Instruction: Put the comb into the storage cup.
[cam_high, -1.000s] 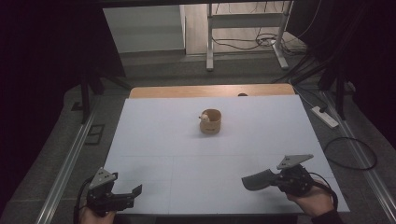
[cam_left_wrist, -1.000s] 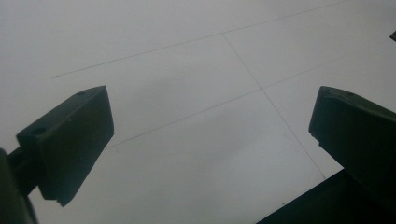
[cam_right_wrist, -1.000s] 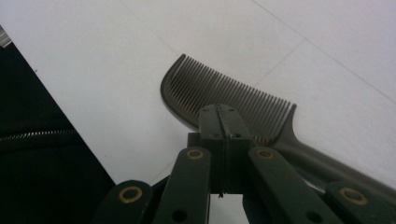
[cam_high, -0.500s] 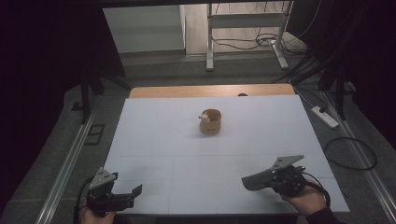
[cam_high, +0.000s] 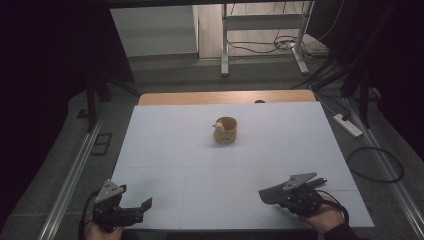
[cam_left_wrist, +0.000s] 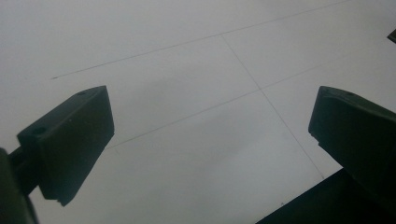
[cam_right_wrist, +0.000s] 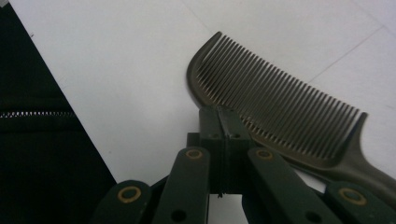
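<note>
My right gripper (cam_high: 284, 193) hovers low over the white table top (cam_high: 170, 150) near its front right corner, held by a hand. It is shut on the spine of a dark comb (cam_high: 269, 195), which sticks out to the left. In the right gripper view the two jaws (cam_right_wrist: 222, 116) meet on the comb (cam_right_wrist: 280, 105), whose teeth point away and whose handle runs off to the lower right. My left gripper (cam_high: 142, 207) rests at the front left corner. Its jaws (cam_left_wrist: 210, 140) stand wide apart over bare table. A small round wooden cup (cam_high: 226, 131) holding something pale stands mid-table.
The white sheet covers a wooden table whose brown back edge (cam_high: 225, 96) shows. Metal rails (cam_high: 75, 170) run along both sides. A power strip (cam_high: 347, 125) and a looped cable (cam_high: 375, 165) lie on the floor at the right. A metal frame (cam_high: 260, 35) stands behind.
My right hand has sunk a little toward the table with the comb still in its jaws. The left gripper and the cup have stayed where they were.
</note>
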